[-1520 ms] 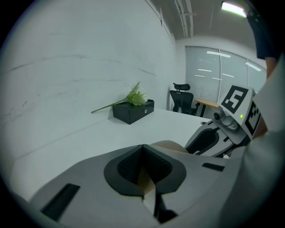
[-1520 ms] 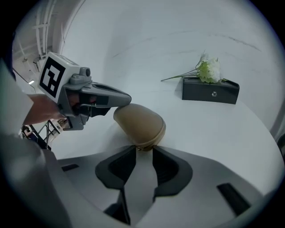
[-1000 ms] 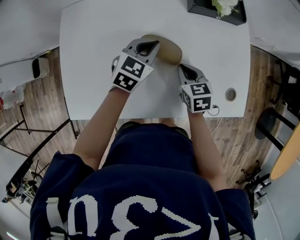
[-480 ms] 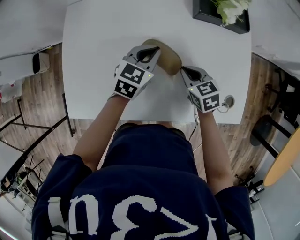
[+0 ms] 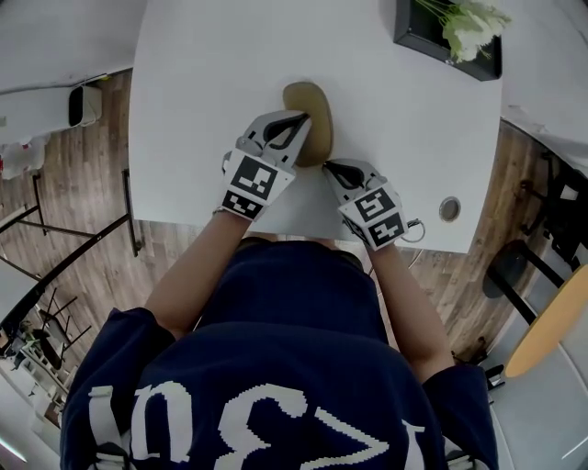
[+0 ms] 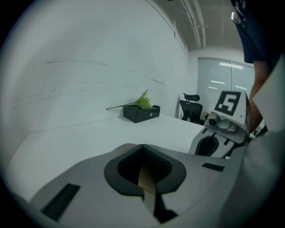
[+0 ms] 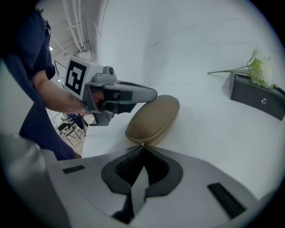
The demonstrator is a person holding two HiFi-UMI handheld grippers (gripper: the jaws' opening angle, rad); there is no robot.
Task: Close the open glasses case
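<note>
The tan glasses case (image 5: 312, 112) lies zipped up on the white table (image 5: 202, 83), its long side pointing away from me. My left gripper (image 5: 301, 117) is shut, and its tips rest on the case's left side (image 7: 153, 118). Tan shows through the gap under its jaws (image 6: 146, 180). My right gripper (image 5: 328, 165) is at the case's near end. In the right gripper view its jaws (image 7: 142, 147) are pressed together, with the small metal zip pull (image 7: 142, 143) right at their tips.
A black planter box with green and white flowers (image 5: 450, 27) stands at the far right corner. A round cable hole (image 5: 449, 209) sits near the table's front right edge. The front edge runs just behind both grippers. An office chair (image 6: 190, 107) stands beyond the table.
The case has turned from lying across the table to pointing away. The right gripper swung left, staying at the case's end. The left gripper shifted slightly and stayed on the case.
</note>
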